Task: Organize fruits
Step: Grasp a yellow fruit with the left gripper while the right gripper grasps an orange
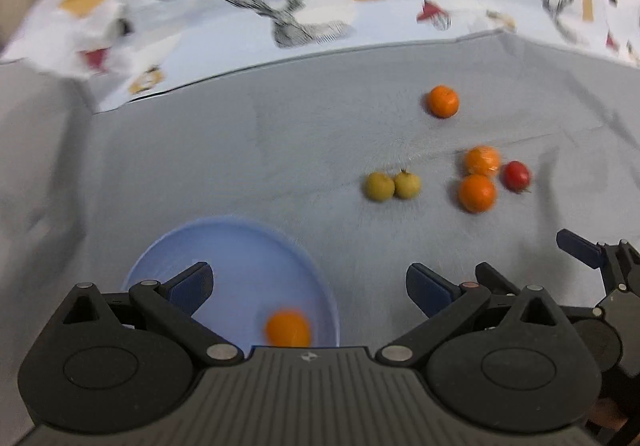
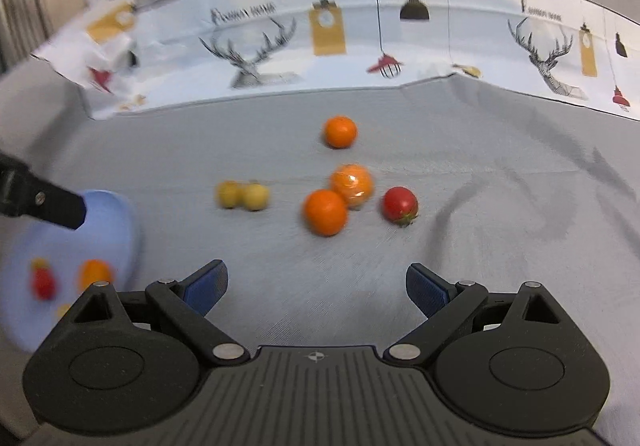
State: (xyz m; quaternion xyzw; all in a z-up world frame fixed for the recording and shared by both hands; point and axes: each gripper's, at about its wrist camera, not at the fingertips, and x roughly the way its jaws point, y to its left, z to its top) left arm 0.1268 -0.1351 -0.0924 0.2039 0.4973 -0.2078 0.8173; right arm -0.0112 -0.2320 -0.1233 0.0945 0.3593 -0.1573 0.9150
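Note:
A light blue plate (image 1: 168,262) lies on the grey cloth, under my open, empty left gripper (image 1: 308,288), with an orange (image 1: 288,328) in it. In the right wrist view the plate (image 2: 116,222) holds an orange (image 2: 95,273) and a red fruit (image 2: 42,282). On the cloth lie three oranges (image 2: 325,212) (image 2: 352,184) (image 2: 340,131), a red tomato (image 2: 400,205) and two yellow-green fruits (image 2: 242,196). My right gripper (image 2: 316,288) is open and empty, short of the fruit cluster. The cluster shows in the left wrist view too (image 1: 477,193).
A printed paper backdrop (image 2: 328,42) with deer and lamps stands along the far side of the cloth. Its left end is crumpled (image 2: 104,46). The grey cloth (image 2: 500,174) has wrinkles at the right. The left gripper's finger (image 2: 44,202) reaches over the plate.

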